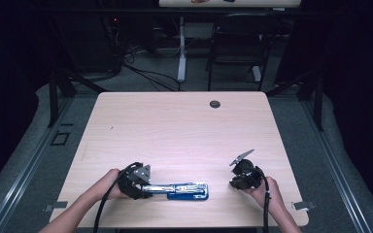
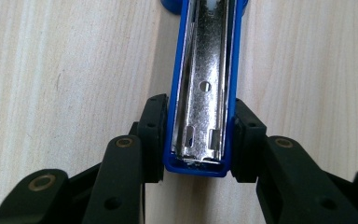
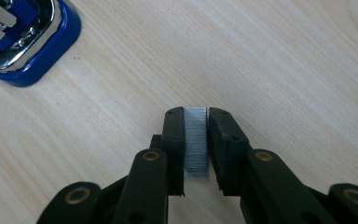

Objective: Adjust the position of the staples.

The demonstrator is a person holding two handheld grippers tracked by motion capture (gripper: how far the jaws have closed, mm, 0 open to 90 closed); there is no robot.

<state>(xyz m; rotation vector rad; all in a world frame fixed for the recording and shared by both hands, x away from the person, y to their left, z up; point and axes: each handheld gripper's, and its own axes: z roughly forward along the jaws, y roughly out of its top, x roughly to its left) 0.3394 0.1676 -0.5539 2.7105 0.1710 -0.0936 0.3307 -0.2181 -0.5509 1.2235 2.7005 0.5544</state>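
One blue stapler (image 1: 182, 190), one strip of staples (image 3: 196, 142), two handheld grippers, left (image 1: 143, 187) and right (image 1: 236, 174), on one wooden table (image 1: 175, 131).

Left gripper (image 1: 148, 187) is lying low at the near left, jaws pressing both sides of a blue stapler (image 2: 205, 88). Right gripper (image 1: 234, 183) is sitting near right, jaws pinching a strip of staples (image 3: 196, 142). Both forearms are entering from the near edge.

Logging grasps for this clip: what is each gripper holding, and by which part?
Left gripper clamps the opened blue stapler across its near end's sides; right gripper pinches a staple strip by its long sides.
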